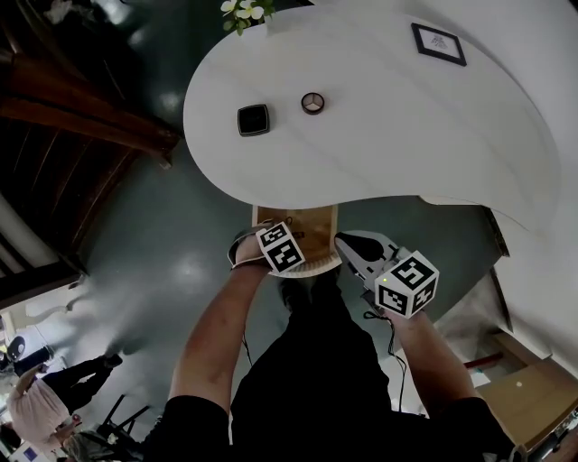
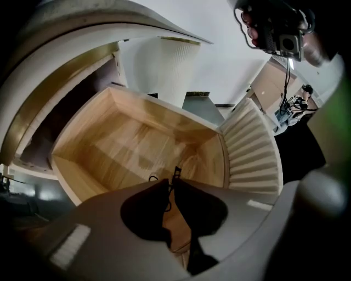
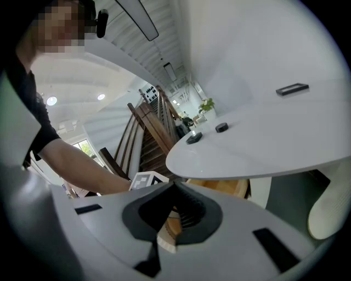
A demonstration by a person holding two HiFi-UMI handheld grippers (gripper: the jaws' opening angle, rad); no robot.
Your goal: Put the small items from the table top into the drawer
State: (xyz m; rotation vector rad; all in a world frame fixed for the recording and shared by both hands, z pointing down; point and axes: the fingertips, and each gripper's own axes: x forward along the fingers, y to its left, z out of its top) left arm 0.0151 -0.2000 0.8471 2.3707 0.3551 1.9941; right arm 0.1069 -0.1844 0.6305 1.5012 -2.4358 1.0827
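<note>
On the white table top (image 1: 406, 135) lie a black square item (image 1: 253, 119) and a small round ring-shaped item (image 1: 312, 103); the right gripper view shows them as the square item (image 3: 193, 138) and the round item (image 3: 221, 127). Under the table's near edge a wooden drawer (image 1: 312, 226) is pulled out. The left gripper view looks down into the drawer (image 2: 137, 142), and nothing lies in the part I see. My left gripper (image 1: 260, 242) (image 2: 171, 184) hangs shut over the drawer's front. My right gripper (image 1: 352, 245) (image 3: 174, 189) is shut beside the drawer, level with the table edge.
A black picture frame (image 1: 439, 43) lies at the table's far right, and a flower bunch (image 1: 244, 11) stands at its far edge. The drawer has a ribbed white front (image 2: 252, 148). A dark wooden staircase (image 1: 81, 117) rises at the left. A person (image 1: 54, 392) stands on the floor lower left.
</note>
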